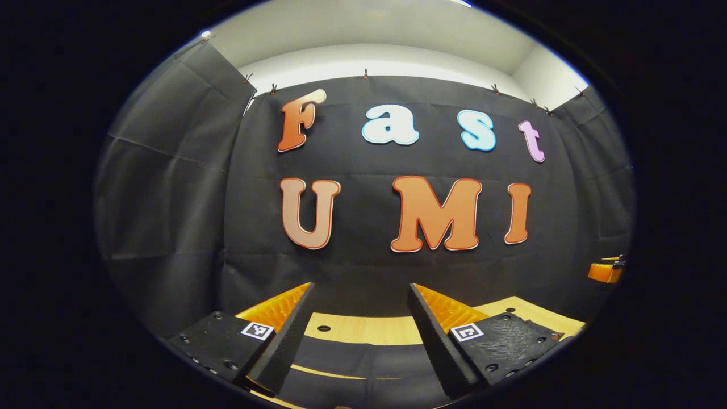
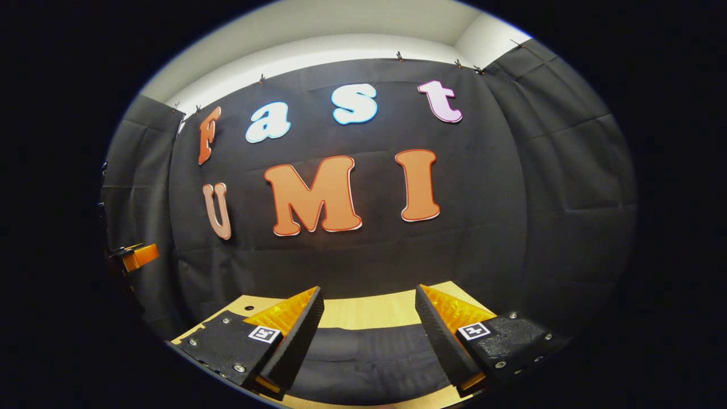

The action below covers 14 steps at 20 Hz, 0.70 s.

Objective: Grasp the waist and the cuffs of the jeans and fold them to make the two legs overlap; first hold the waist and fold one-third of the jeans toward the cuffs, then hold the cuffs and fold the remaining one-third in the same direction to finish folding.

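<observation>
Dark denim, the jeans [image 1: 363,363], lies flat on the wooden table [image 1: 369,328] beneath both grippers. Left gripper [image 1: 359,341] hangs with fingers spread wide, nothing between them; in the left gripper view a pale stitched line crosses the cloth. Right gripper [image 2: 368,341] is likewise spread wide and empty above the jeans [image 2: 363,358]. Small square markers [image 2: 264,334] sit on the fingers, too small to read. Farther off, each view catches the other gripper at its edge.

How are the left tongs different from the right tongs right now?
The left tongs stand a little wider apart than the right tongs. The wooden table under the left tongs has a hole between the fingers; under the right tongs the hole sits off to the side. Both are open, empty, and raised above the dark jeans.
</observation>
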{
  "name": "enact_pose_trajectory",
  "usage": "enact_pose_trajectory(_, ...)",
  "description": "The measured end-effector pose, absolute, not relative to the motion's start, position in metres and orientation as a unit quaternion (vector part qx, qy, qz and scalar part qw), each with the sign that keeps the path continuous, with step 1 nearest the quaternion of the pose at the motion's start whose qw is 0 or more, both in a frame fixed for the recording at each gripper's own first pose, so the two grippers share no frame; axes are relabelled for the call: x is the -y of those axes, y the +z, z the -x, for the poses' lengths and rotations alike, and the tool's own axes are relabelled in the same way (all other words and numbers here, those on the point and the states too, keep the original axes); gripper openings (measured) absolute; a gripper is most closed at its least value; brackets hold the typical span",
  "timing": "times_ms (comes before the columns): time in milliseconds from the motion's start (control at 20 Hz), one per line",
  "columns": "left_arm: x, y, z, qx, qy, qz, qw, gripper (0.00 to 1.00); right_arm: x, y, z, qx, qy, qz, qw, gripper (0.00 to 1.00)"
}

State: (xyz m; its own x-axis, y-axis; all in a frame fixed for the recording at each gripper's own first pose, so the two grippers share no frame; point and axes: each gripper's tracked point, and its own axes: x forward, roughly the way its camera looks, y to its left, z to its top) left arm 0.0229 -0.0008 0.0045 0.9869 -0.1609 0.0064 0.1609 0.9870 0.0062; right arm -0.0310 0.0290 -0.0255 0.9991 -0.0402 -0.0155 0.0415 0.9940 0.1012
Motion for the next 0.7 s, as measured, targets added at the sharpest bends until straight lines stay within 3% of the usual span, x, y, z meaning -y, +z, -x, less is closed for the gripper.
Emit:
enact_pose_trajectory(300,-0.020,-0.006,-0.008,-0.001,-0.063,0.022,0.998,0.94,-0.011,-0.019,0.031,-0.013,-0.038,-0.036,0.999,1.00)
enact_pose_trajectory(700,-0.075,-0.037,-0.003,-0.047,-0.020,0.018,0.999,0.95,-0.043,-0.040,0.026,-0.032,-0.013,-0.029,0.999,1.00)
